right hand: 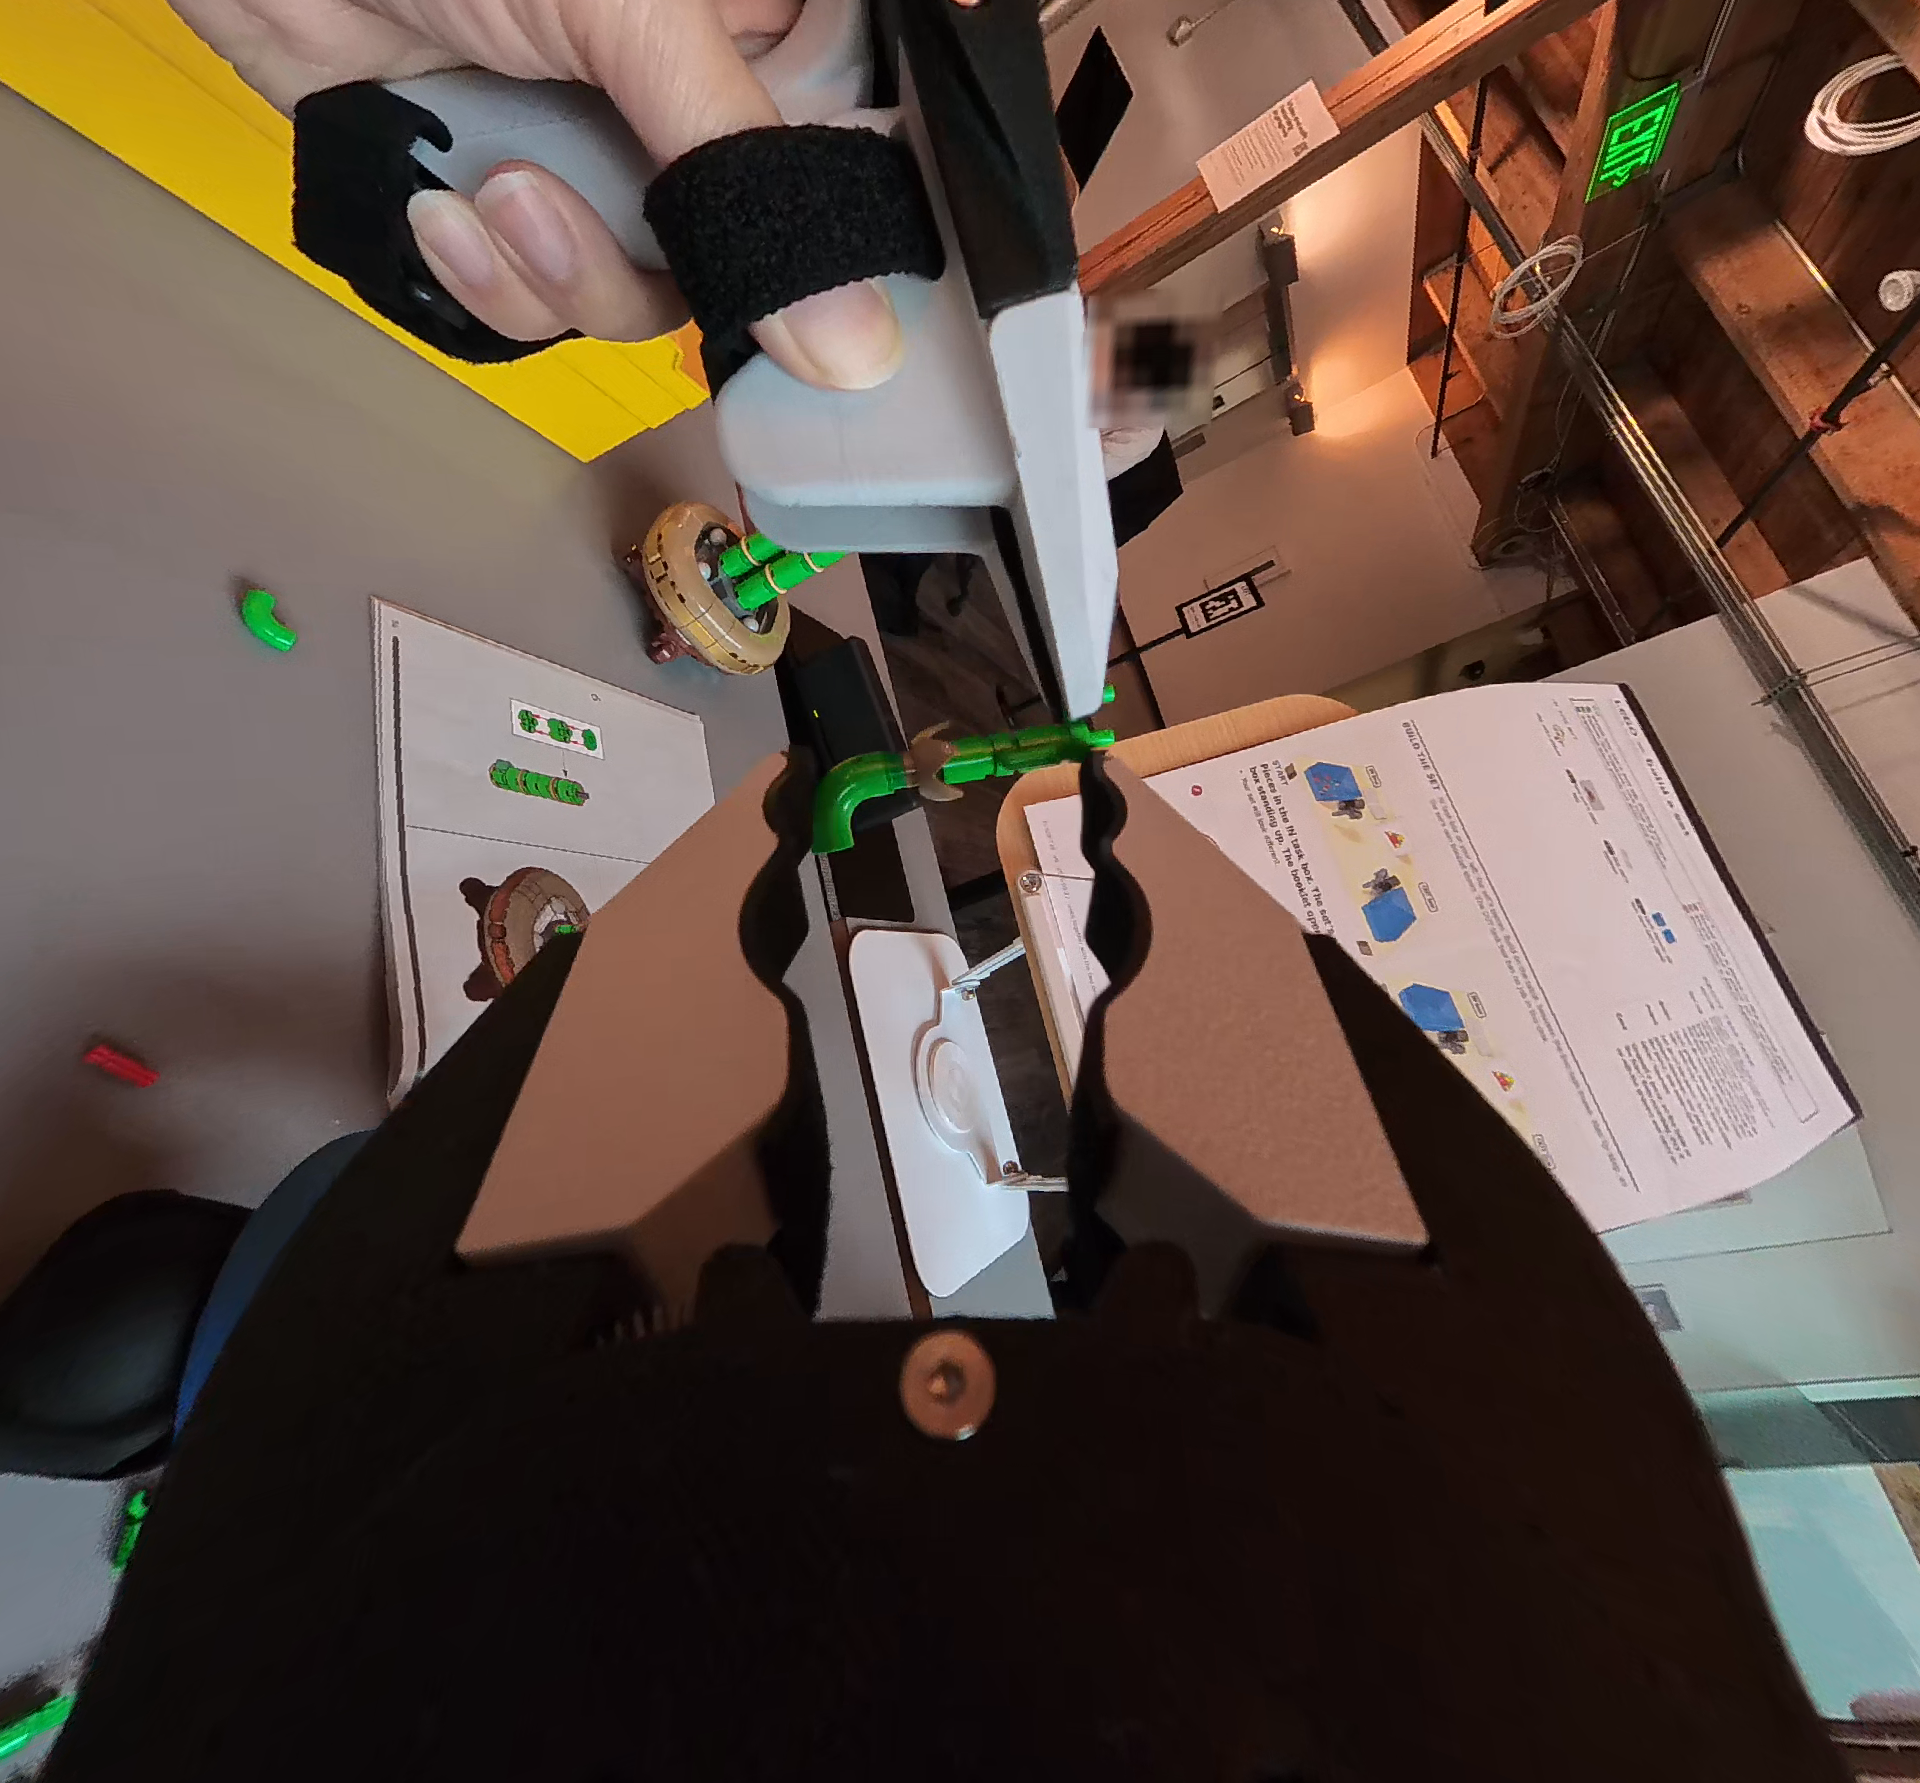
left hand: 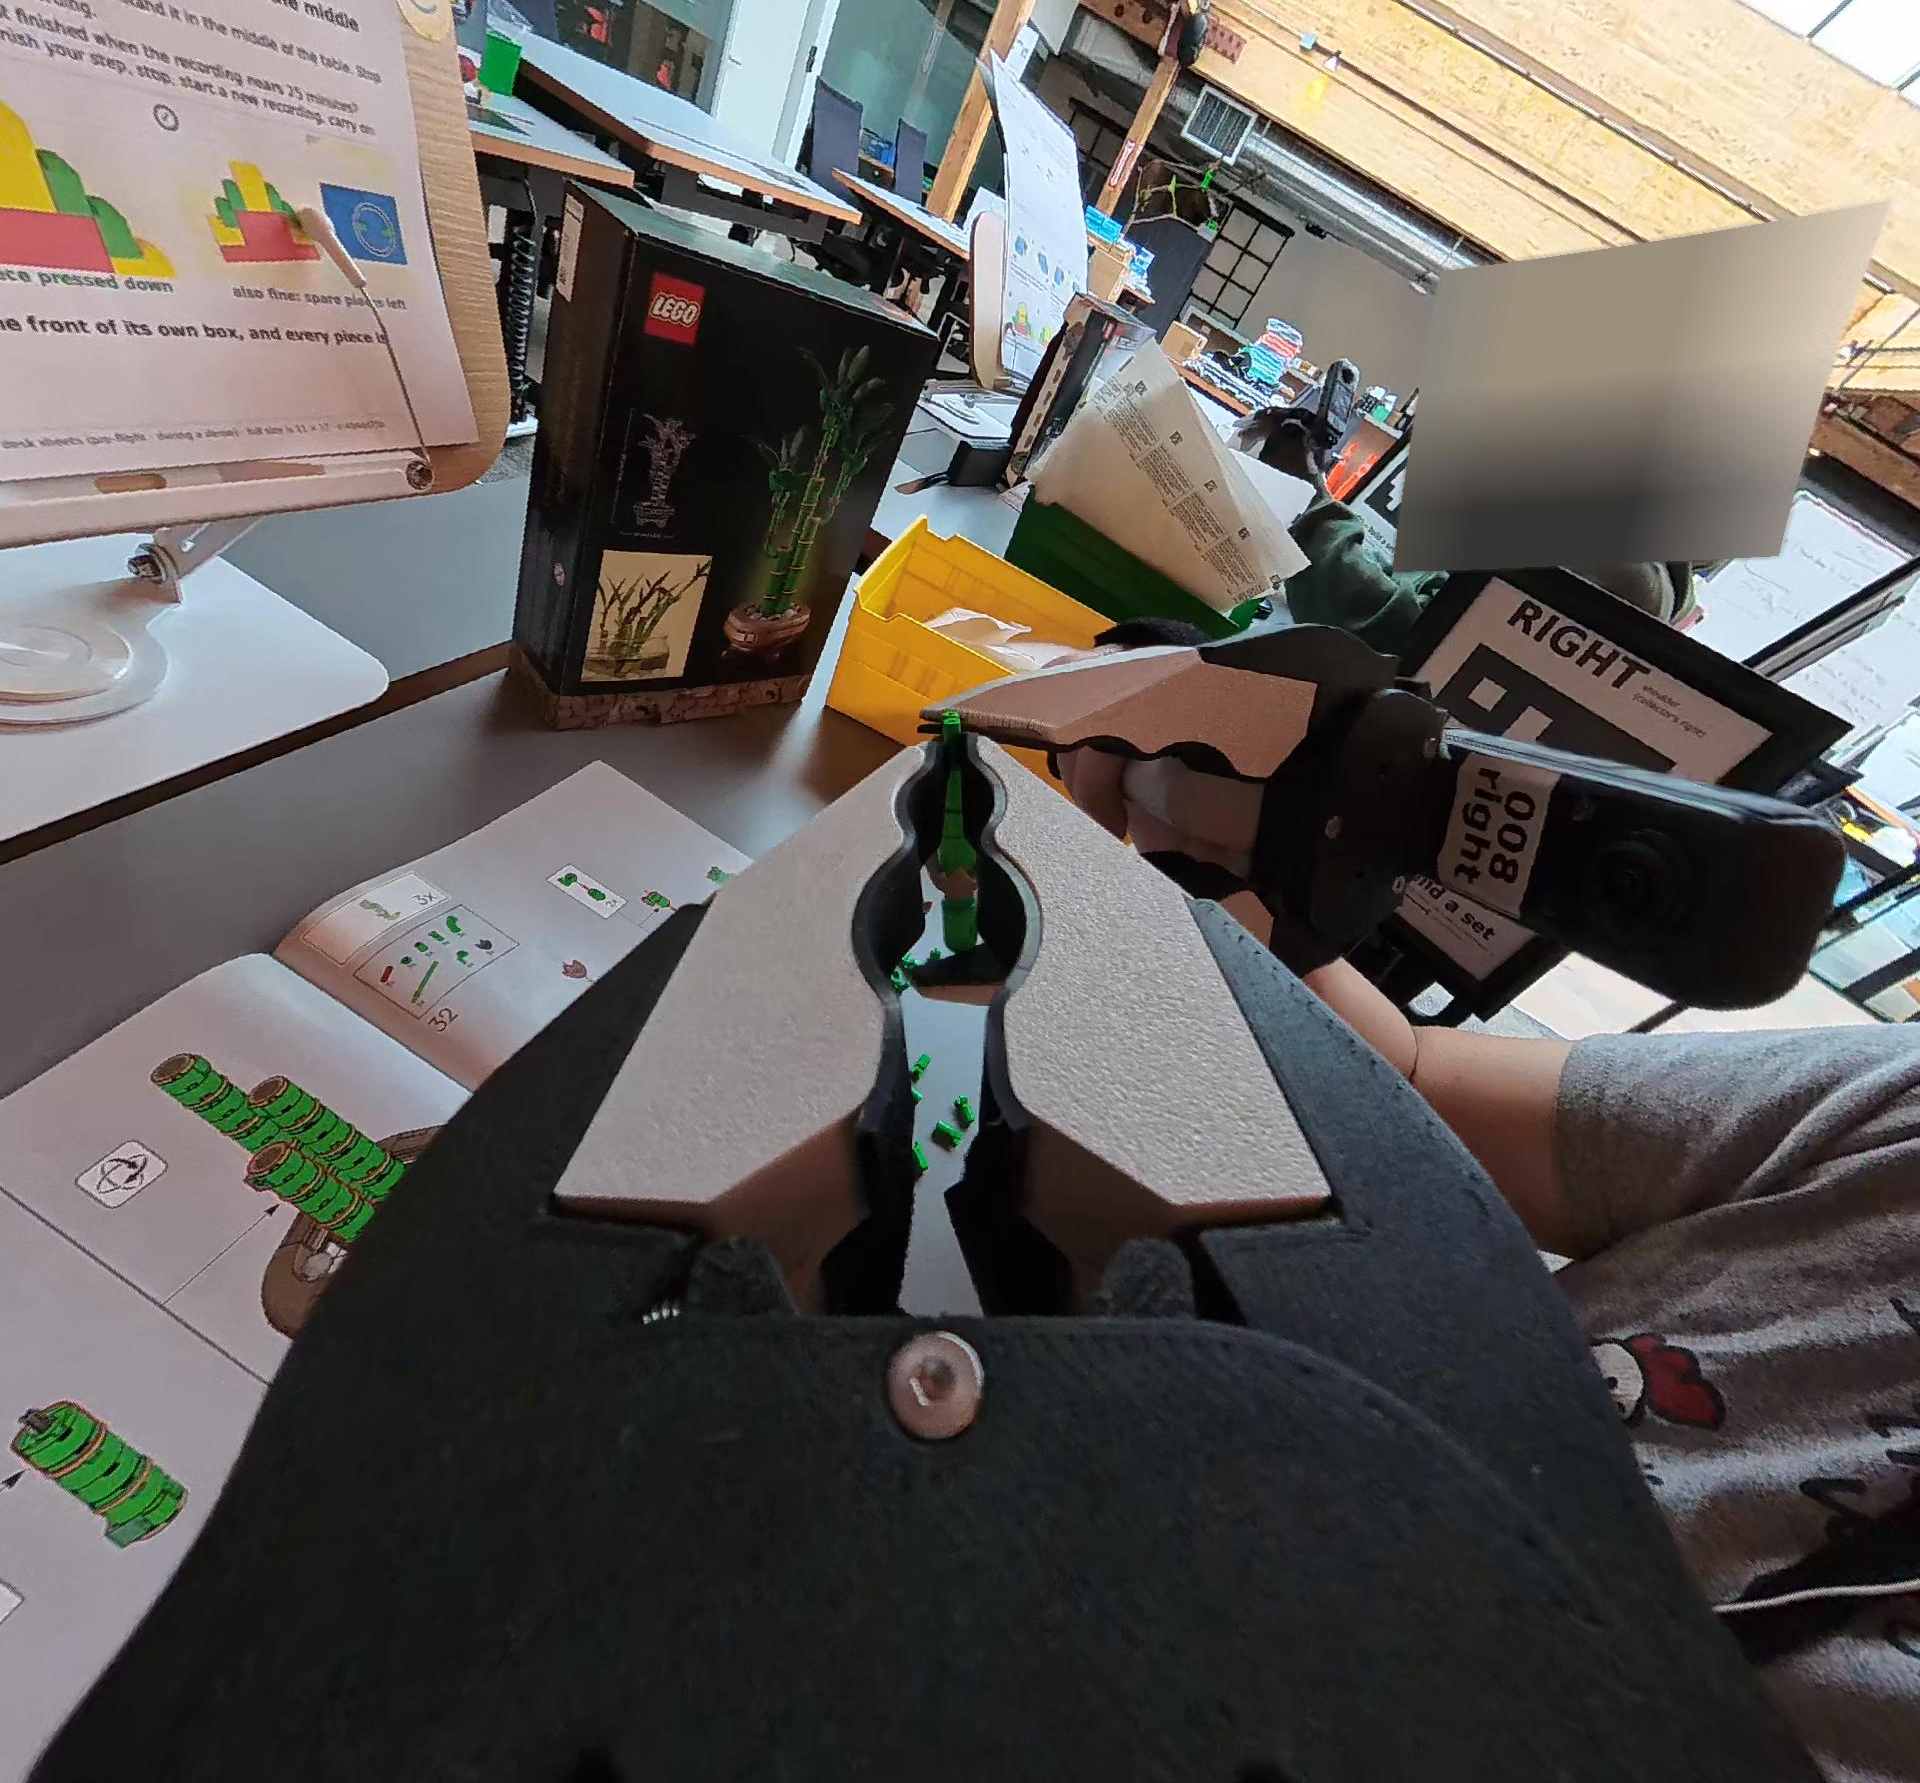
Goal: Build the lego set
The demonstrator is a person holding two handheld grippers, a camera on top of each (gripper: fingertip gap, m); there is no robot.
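A thin green stalk (left hand: 954, 798) with a tan leaf collar and a green elbow at one end is held in the air. My left gripper (left hand: 951, 757) is shut on it near its upper end. My right gripper (right hand: 940, 777) reaches in from the right. Its jaws stand wide, with one tip at each end of the stalk (right hand: 997, 754), so it grips the stalk lengthwise. In the left wrist view the right gripper (left hand: 1039, 710) touches the stalk's top. The brown pot base (right hand: 717, 590) with green stalks lies on the grey table.
The open booklet (left hand: 312, 1058) lies left. The set box (left hand: 707, 486) and a yellow bin (left hand: 935, 632) stand behind. A sheet on a stand (left hand: 208, 175) is at the far left. Loose green bits (left hand: 940, 1125), a green elbow (right hand: 268, 619) and a red piece (right hand: 120, 1063) lie on the table. My two grippers' fingertips are within a few centimetres of each other. The red piece (right hand: 120, 1063) sits 20 centimeters or so from the ends of my right fingers.
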